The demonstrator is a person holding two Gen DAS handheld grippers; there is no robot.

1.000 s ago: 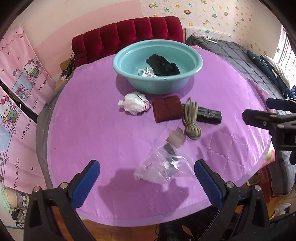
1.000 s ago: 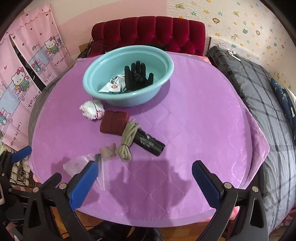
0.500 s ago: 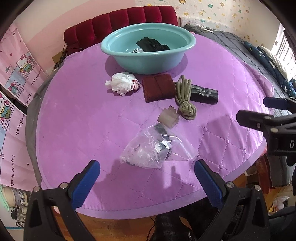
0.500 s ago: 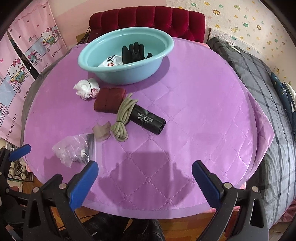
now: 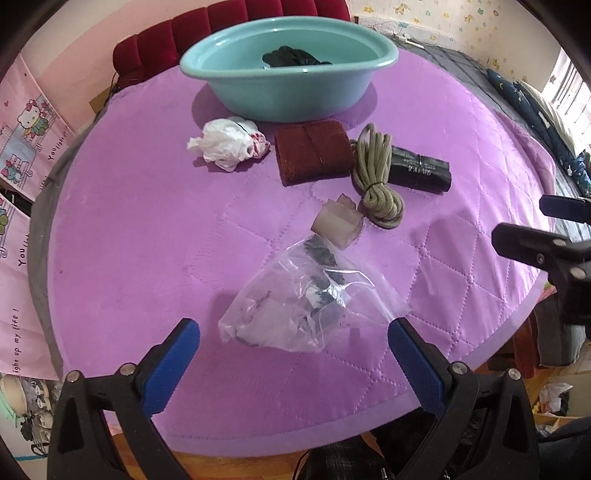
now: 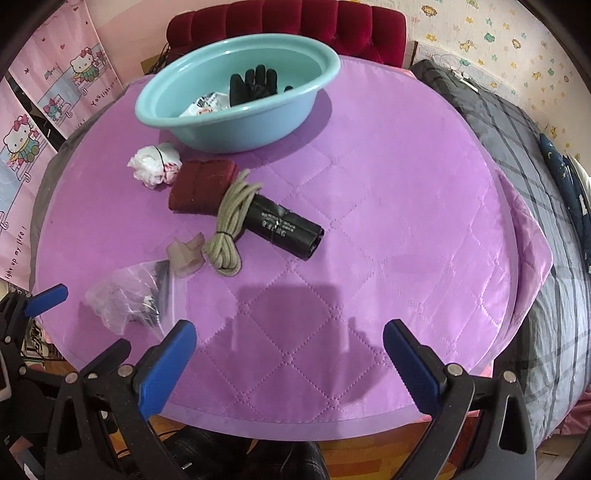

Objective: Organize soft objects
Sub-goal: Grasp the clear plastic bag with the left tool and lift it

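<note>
A teal basin (image 5: 288, 90) (image 6: 236, 125) at the table's far side holds a black glove (image 6: 255, 86) and a white packet (image 6: 205, 105). In front of it lie a crumpled white bag (image 5: 225, 144), a folded dark red cloth (image 5: 314, 151), a coiled beige rope (image 5: 376, 173) and a black roll (image 5: 421, 170). Nearer lies a small translucent piece (image 5: 338, 223), then a clear plastic bag (image 5: 306, 302) with dark bits inside. My left gripper (image 5: 293, 354) is open, its fingers on either side of that bag's near end. My right gripper (image 6: 290, 360) is open over bare cloth.
The round table wears a quilted purple cover (image 6: 388, 206). A red tufted sofa (image 6: 295, 22) stands behind it and a grey checked bed (image 6: 535, 177) to the right. Pink cartoon curtains (image 5: 26, 147) hang at the left. The table's right half is bare.
Both grippers have dropped lower and closer to the table. The clear bag now sits between my left fingers. No object has moved.
</note>
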